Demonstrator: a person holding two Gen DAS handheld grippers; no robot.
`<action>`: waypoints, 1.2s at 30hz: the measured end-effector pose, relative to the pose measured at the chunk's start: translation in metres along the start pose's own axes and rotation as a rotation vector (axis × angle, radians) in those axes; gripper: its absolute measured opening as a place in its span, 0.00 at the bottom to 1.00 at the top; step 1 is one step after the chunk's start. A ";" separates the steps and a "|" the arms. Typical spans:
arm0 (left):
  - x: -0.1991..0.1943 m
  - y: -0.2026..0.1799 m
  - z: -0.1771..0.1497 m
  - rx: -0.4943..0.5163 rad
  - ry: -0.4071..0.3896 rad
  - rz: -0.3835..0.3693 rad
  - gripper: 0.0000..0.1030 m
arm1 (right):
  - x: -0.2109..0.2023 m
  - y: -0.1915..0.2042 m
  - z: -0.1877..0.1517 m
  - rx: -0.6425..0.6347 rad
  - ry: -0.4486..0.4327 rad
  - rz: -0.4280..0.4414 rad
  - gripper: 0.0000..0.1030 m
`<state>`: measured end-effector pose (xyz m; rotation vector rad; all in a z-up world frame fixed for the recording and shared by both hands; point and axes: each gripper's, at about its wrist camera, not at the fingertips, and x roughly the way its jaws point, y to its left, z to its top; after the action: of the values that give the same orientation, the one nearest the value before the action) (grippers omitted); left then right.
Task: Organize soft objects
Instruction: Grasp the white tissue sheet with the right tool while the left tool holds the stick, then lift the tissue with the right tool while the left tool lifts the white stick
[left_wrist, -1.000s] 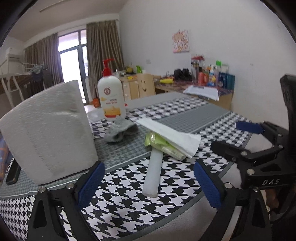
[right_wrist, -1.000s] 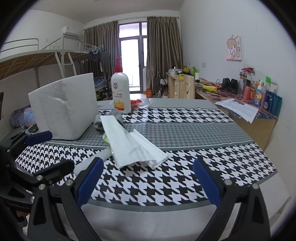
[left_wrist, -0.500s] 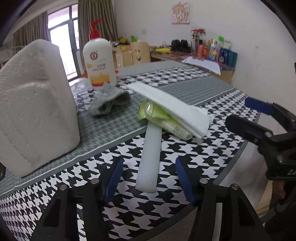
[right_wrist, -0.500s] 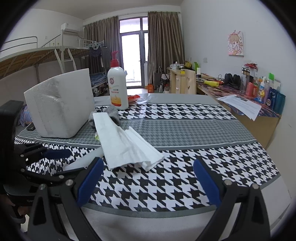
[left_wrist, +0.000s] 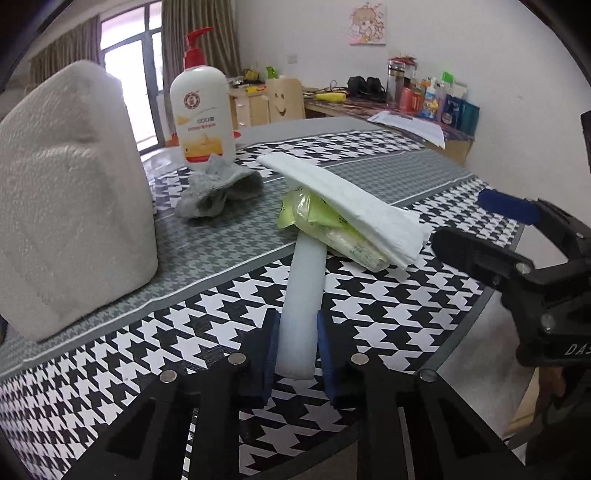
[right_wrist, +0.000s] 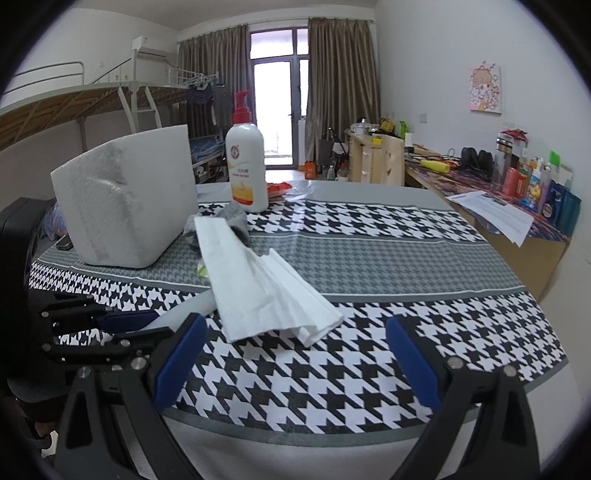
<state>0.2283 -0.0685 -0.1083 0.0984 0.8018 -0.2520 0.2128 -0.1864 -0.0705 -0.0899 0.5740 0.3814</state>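
Note:
A white foam tube (left_wrist: 304, 280) lies on the houndstooth tablecloth (left_wrist: 369, 317), its far end tucked under a green packet (left_wrist: 314, 214) and a folded white paper towel (left_wrist: 343, 199). My left gripper (left_wrist: 295, 336) is closing on the tube's near end, and both blue pads touch its sides. A crumpled grey cloth (left_wrist: 218, 192) sits behind, beside a big white paper-towel pack (left_wrist: 70, 192). My right gripper (right_wrist: 293, 332) hangs open over the table's front edge, nothing between its fingers, with the paper towel (right_wrist: 258, 288) just ahead of it.
A pump lotion bottle (left_wrist: 202, 110) stands at the back behind the grey cloth. A cluttered desk with papers (right_wrist: 491, 214) runs along the right wall. The table's edge (right_wrist: 332, 435) is close below the right gripper. A dark phone (right_wrist: 64, 243) lies beside the pack.
My left gripper dipped toward the foam tube and its jaws went from wide apart to pressing on the tube's near end. The right gripper has barely moved.

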 end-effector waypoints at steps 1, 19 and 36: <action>0.000 0.001 0.000 -0.006 -0.001 -0.005 0.21 | 0.001 0.002 0.001 -0.010 -0.001 -0.002 0.96; -0.002 0.001 -0.001 -0.016 -0.006 -0.009 0.21 | 0.046 0.002 0.011 -0.002 0.168 0.081 0.41; -0.001 0.001 -0.001 -0.018 -0.007 -0.010 0.21 | -0.021 -0.021 -0.002 0.077 0.083 0.067 0.10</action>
<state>0.2272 -0.0669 -0.1077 0.0764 0.7977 -0.2549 0.2034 -0.2132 -0.0614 -0.0122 0.6738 0.4216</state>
